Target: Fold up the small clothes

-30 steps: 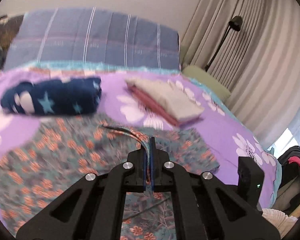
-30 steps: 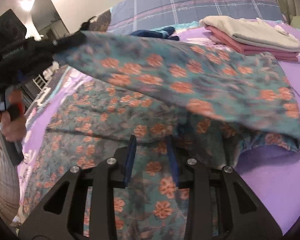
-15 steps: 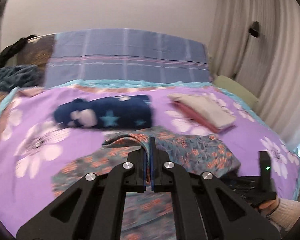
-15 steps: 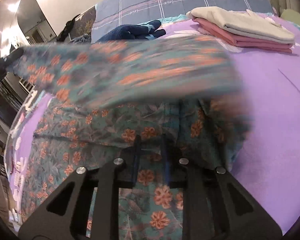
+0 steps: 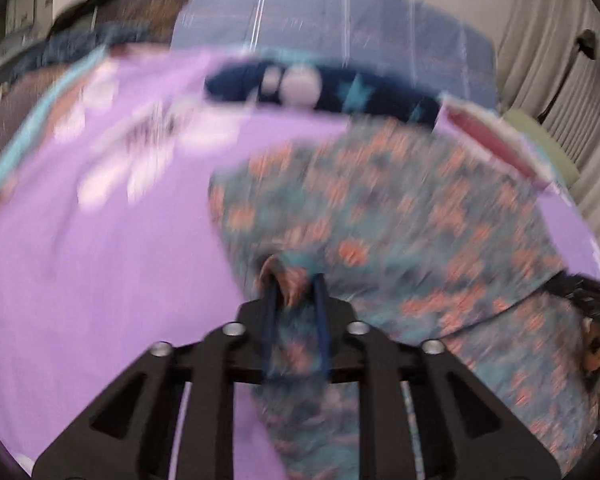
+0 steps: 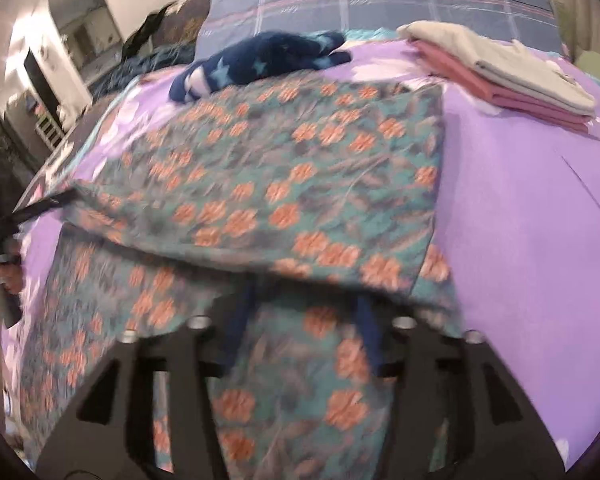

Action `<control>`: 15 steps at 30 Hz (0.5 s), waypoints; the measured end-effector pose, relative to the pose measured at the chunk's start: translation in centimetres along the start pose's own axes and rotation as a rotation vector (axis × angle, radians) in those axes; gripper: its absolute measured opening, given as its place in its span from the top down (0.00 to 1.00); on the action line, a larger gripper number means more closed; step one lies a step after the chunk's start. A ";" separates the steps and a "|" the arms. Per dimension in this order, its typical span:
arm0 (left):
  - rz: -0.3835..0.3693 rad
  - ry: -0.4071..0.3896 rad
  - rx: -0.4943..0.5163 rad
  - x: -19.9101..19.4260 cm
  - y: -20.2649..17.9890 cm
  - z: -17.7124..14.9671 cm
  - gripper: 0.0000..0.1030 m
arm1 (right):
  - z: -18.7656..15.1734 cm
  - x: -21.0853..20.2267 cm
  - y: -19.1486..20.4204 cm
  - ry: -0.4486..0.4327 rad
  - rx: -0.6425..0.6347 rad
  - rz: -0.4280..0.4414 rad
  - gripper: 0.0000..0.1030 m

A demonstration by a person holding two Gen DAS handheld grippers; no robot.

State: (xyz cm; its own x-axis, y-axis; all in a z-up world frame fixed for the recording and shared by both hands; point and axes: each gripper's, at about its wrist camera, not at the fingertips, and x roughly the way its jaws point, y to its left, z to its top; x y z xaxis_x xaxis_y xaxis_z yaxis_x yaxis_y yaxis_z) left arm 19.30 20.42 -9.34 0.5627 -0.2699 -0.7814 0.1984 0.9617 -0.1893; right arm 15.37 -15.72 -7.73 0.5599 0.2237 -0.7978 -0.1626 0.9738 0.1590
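Floral garment (image 6: pixel 284 184) lies folded lengthwise toward the pillow; both hand-held grippers' jaws, just opening, stand apart around its cloth.

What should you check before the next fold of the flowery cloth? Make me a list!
1. Top layer of the flowery cloth laid over the lower layer: ok, it covers most of it.
2. Left gripper let go: cannot tell. Its fingers have just been opening, and a bunched bit of cloth sits between them.
3. Right gripper free: ok, fingers apart and just opening, cloth lying slack over their tips.
4. Folded edges lined up: not ok, the lower layer sticks out at the near left.
5. Navy star garment out of the way: not ok, it touches the cloth's far edge.
6. Folded pile clear: ok, it lies apart.
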 end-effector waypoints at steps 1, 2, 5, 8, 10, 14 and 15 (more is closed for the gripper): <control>-0.021 -0.016 -0.017 -0.1 0.5 -0.5 0.78 | -0.2 -0.5 0.4 0.010 -0.036 -0.007 0.49; -0.046 -0.035 -0.035 -0.6 0.8 -0.5 0.71 | -0.4 -1.2 0.8 0.031 -0.076 0.015 0.49; -0.073 -0.069 -0.046 -1.9 1.1 0.5 0.66 | -0.3 -2.9 0.7 0.067 -0.118 0.106 0.48; -0.054 -0.072 -0.010 -1.8 0.6 2.2 0.60 | 1.5 -4.9 -0.7 0.001 -0.099 0.090 0.45; -0.052 -0.048 -0.006 -0.8 0.5 3.2 0.52 | 3.2 -5.5 -2.7 -0.058 -0.030 0.019 0.45; -0.004 0.053 0.005 2.5 0.1 4.1 0.56 | 5.2 -4.9 -5.5 -0.083 0.085 -0.028 0.45; 0.014 0.068 0.024 3.0 -0.2 4.1 0.68 | 5.8 -4.5 -6.0 -0.090 0.090 -0.051 0.45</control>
State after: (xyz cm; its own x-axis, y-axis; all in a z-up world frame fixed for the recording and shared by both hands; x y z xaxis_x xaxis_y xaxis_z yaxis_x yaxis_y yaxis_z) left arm 24.25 19.21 -9.25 0.5097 -0.2520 -0.8226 0.2103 0.9636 -0.1649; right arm 18.48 -22.35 -1.72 0.6372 0.1724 -0.7512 -0.0606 0.9829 0.1742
